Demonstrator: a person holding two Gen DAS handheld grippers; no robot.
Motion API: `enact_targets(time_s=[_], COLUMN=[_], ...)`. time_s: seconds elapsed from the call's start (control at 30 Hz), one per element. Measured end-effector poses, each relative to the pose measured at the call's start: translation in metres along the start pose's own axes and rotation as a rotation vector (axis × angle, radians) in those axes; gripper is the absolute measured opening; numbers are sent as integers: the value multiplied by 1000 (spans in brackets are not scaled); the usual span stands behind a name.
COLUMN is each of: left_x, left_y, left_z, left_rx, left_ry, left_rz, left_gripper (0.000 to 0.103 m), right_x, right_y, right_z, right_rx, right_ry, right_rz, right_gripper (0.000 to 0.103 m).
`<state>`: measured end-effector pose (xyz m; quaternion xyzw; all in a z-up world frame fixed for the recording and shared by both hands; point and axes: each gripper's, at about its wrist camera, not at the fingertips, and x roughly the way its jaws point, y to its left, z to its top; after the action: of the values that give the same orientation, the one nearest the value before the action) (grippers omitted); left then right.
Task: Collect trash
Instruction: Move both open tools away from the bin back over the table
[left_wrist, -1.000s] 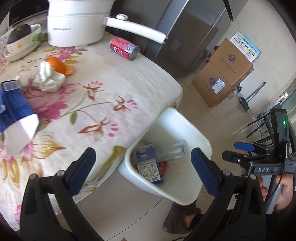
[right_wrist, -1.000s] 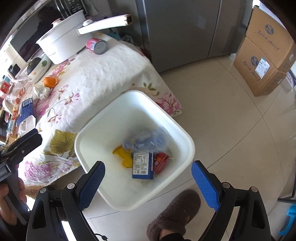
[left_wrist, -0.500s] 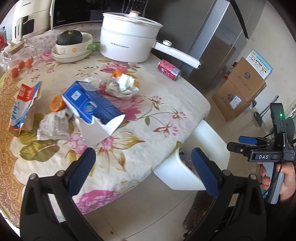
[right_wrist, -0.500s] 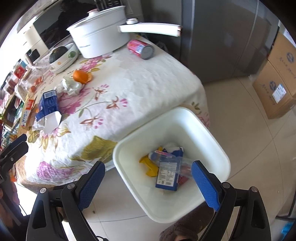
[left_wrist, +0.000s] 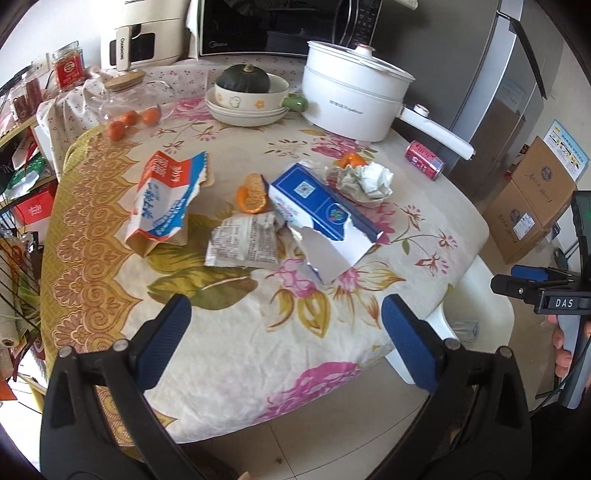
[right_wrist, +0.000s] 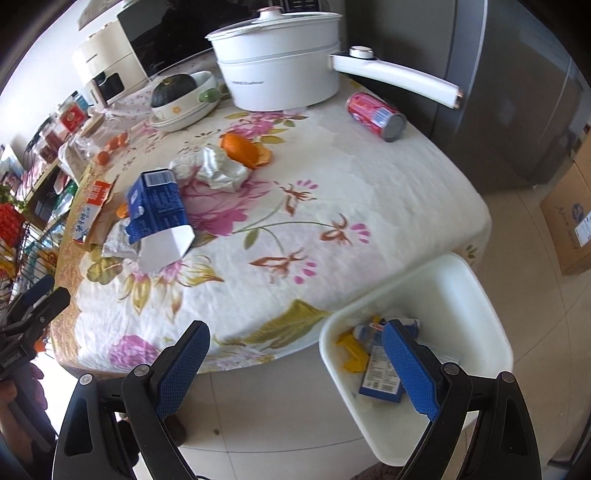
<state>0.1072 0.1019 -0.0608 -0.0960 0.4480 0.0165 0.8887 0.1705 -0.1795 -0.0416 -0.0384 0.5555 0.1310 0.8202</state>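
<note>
Left gripper (left_wrist: 286, 323): jaws spread wide, nothing between them, hanging above the near edge of the floral tablecloth (left_wrist: 236, 354). Right gripper (right_wrist: 295, 352): also spread wide and empty, over the table edge and the white bin (right_wrist: 476, 295) on the floor beside it.

Torn blue carton (left_wrist: 325, 218): flat near the table's middle, long axis running diagonally in the left wrist view from upper left to lower right, ripped white end toward the near edge. Touching its left side, a crumpled printed wrapper (left_wrist: 245, 242); just behind, orange peel (left_wrist: 251, 199). Further left, a torn red, white and blue paper bag (left_wrist: 166, 201), long axis roughly up and down in that view. Behind the carton, a crumpled tissue wad (left_wrist: 365, 181) against a second peel (left_wrist: 351, 159). Red can (right_wrist: 376, 116) on its side near the pot handle, silver end toward the table's far right edge.

Only in the right wrist view: bin contents, namely a yellow piece (right_wrist: 352, 354), a small blue pack (right_wrist: 382, 376) and a clear plastic item. Only in the left wrist view: jars and shelf clutter at far left, plus the right gripper's body and the hand (left_wrist: 567, 354) on it.
</note>
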Motion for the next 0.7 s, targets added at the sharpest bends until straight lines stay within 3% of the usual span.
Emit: enact_targets(time_s=[0.7], left_x=[3], left_y=[94], left_z=[-9], left_rx=[-122], left_ry=[28], left_rz=[174], left_gripper=[102], right_x=[36], right_y=[84], right_z=[35], right_rx=[-84], right_ry=[-5], right_rz=[85], right_gripper=[95])
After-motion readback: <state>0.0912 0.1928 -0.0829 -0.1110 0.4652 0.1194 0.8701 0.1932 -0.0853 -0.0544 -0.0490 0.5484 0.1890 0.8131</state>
